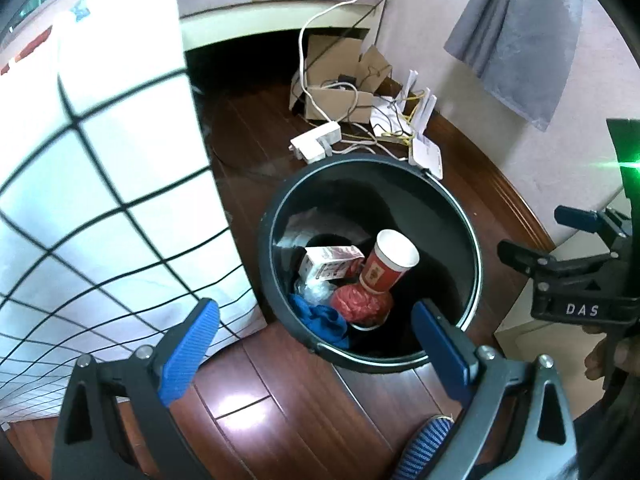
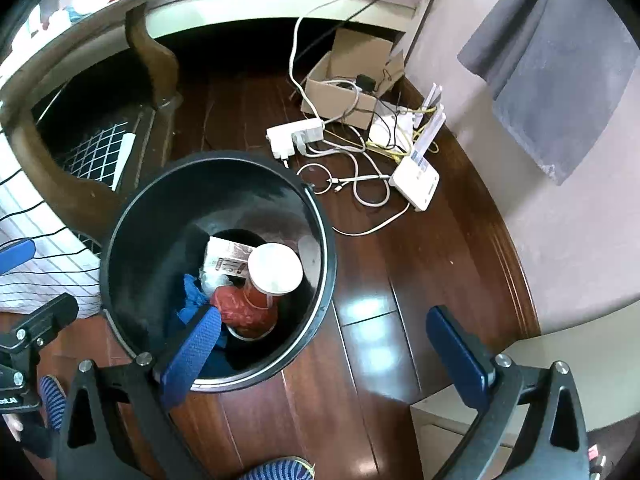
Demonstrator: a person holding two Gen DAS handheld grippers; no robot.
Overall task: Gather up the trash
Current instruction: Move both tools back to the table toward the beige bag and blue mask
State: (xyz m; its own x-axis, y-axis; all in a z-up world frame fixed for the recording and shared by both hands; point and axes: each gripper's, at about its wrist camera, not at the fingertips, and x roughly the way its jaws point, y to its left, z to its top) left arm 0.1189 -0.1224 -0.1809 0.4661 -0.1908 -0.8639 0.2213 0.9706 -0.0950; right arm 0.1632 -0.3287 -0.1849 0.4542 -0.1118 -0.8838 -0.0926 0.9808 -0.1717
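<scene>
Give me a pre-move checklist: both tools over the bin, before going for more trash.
1. Left tool empty, wide open: ok.
2. Right tool empty, wide open: ok.
3. Trash inside round black plastic bin: red-and-white paper cup, crumpled red plastic bag, white carton, blue cloth all in: ok.
4. Bin upright on dark wooden floor: ok.
5. Path clear of white cables and white router: not ok, they lie close behind the bin.
6. More trash left to collect: cannot tell.
</scene>
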